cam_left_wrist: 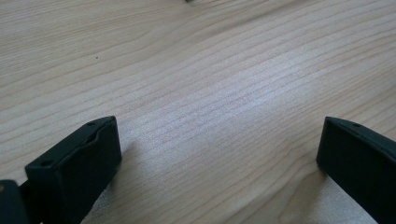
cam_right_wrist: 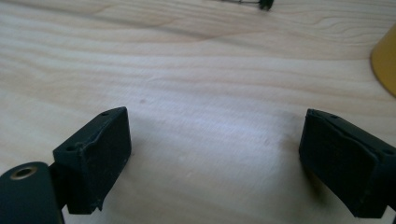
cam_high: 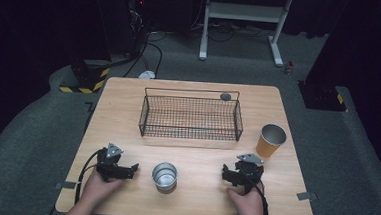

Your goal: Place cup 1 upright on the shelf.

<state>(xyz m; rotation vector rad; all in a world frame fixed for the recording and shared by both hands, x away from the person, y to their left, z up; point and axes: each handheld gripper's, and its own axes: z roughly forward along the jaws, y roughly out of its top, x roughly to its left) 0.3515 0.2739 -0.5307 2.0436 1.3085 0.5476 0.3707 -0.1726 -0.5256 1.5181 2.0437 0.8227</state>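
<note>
A: Left claw (cam_left_wrist: 219, 154) is sitting low over bare wood, jaws standing wide apart, nothing between them. From the high view it is resting at the near left of the desk (cam_high: 123, 193), a hand (cam_high: 98, 188) gripping it from behind.

B: Right claw (cam_right_wrist: 215, 163) is reading the same: jaws spread wide, only woodgrain showing in the gap. High view is placing it at the near right, the other hand (cam_high: 245, 203) holding it, cable trailing back along the forearm.

A: Between the two claws, a small silver tin cup (cam_high: 165, 176) is standing upright, mouth up, apart from both, slightly nearer the left one.

B: An orange paper cup (cam_high: 270, 140) is standing upright beyond the right claw, near the right edge. Its yellow-orange side (cam_right_wrist: 385, 60) is cutting into the right gripper view at the far right.

A: Farther out, a black wire basket (cam_high: 189, 132) is sitting mid-desk. A small dark round object (cam_high: 225, 96) is lying just behind its back right corner; cannot tell what it is.

B: Beyond the desk, grey carpet, cables and a white stand's legs (cam_high: 277, 52) are showing.
</note>
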